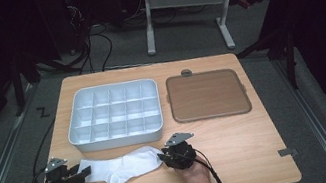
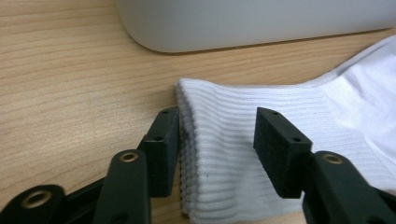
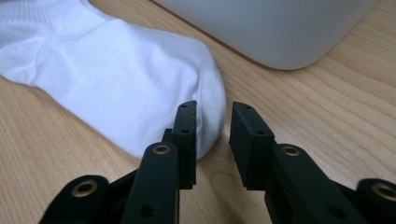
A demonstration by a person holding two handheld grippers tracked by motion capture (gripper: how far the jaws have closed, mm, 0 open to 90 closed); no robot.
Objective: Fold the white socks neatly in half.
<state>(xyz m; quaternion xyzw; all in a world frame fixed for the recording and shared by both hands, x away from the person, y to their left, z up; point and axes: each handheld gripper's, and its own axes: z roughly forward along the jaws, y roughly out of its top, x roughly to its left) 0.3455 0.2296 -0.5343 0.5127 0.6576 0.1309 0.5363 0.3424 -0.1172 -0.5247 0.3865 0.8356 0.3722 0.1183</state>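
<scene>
Flat on the near part of the wooden table lies a white sock, stretched sideways between the two grippers, just in front of the white compartment tray. Beside that tray, to the right, sits a brown square lid (or shallow tray; hard to tell which). The left gripper is at the ribbed cuff end: in the left gripper view its jaws stand wide apart, one at the cuff's edge and the other over the ribbing, with the sock between them and not pinched. The right gripper is at the toe end; in the right gripper view its jaws are narrowly parted, the toe of the sock touching one jaw, the gap between them showing bare wood. Each gripper is held by a hand at the table's near edge, and the rounded tray corner rises just behind the sock
</scene>
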